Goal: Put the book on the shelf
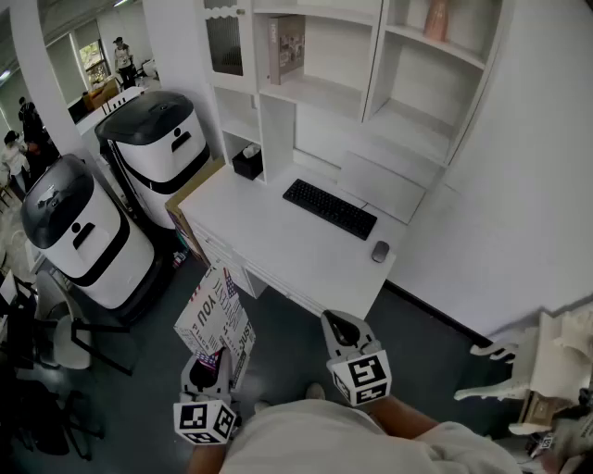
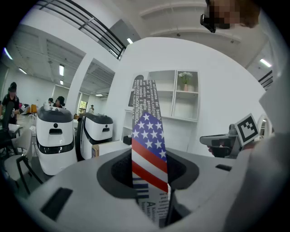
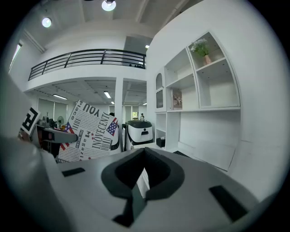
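Observation:
The book point(image 1: 215, 319) has a white newsprint cover with a stars-and-stripes spine. My left gripper point(image 1: 208, 356) is shut on its lower edge and holds it upright above the dark floor, in front of the desk. In the left gripper view the book's spine point(image 2: 148, 149) rises straight from between the jaws. My right gripper point(image 1: 341, 326) hovers beside it to the right, shut and holding nothing; its own view shows the book point(image 3: 90, 131) at its left. The white shelf unit point(image 1: 320, 93) stands behind the desk, well ahead of both grippers.
A white desk point(image 1: 278, 231) carries a black keyboard point(image 1: 330, 208), a mouse point(image 1: 380, 251) and a black box point(image 1: 247, 163). One book point(image 1: 285, 46) stands in an upper shelf compartment, with a pink vase point(image 1: 435, 18) further right. Two white machines point(image 1: 79, 231) stand at the left, and people are far back.

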`<state>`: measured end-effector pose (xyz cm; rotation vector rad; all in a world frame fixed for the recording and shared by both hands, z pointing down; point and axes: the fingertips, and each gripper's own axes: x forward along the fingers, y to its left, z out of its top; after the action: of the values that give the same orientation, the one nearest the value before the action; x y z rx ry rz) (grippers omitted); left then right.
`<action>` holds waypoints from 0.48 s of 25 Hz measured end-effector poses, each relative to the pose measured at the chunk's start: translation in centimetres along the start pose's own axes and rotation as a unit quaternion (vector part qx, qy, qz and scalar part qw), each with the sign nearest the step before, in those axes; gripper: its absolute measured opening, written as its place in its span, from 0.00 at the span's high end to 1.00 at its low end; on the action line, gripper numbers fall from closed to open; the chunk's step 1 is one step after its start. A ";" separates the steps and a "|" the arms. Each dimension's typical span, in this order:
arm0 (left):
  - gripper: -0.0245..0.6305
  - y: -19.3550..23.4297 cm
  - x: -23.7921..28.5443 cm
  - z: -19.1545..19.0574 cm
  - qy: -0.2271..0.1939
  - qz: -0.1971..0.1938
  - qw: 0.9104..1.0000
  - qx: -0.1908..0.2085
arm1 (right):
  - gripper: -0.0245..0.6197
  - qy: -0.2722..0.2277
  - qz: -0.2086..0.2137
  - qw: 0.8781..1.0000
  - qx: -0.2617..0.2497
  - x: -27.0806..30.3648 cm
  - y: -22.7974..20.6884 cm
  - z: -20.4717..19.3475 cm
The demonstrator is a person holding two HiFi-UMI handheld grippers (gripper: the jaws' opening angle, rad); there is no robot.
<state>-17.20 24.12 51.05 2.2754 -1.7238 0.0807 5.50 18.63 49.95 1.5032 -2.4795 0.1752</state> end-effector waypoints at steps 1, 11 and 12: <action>0.74 0.0 0.0 0.0 0.000 0.000 1.000 0.000 | 0.96 0.000 0.000 1.000 0.000 0.0 0.0 0.0; 0.74 -0.1 0.3 0.3 -0.006 0.004 1.000 0.003 | 0.96 -0.007 -0.004 1.000 -0.001 -0.2 -0.8 0.3; 0.74 -0.1 0.4 0.4 -0.009 0.005 1.000 0.004 | 0.96 -0.010 -0.005 1.000 -0.001 -0.3 -1.2 0.5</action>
<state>-17.01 23.68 50.68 2.2797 -1.7468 0.0696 6.58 18.20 49.39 1.5244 -2.4858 0.1550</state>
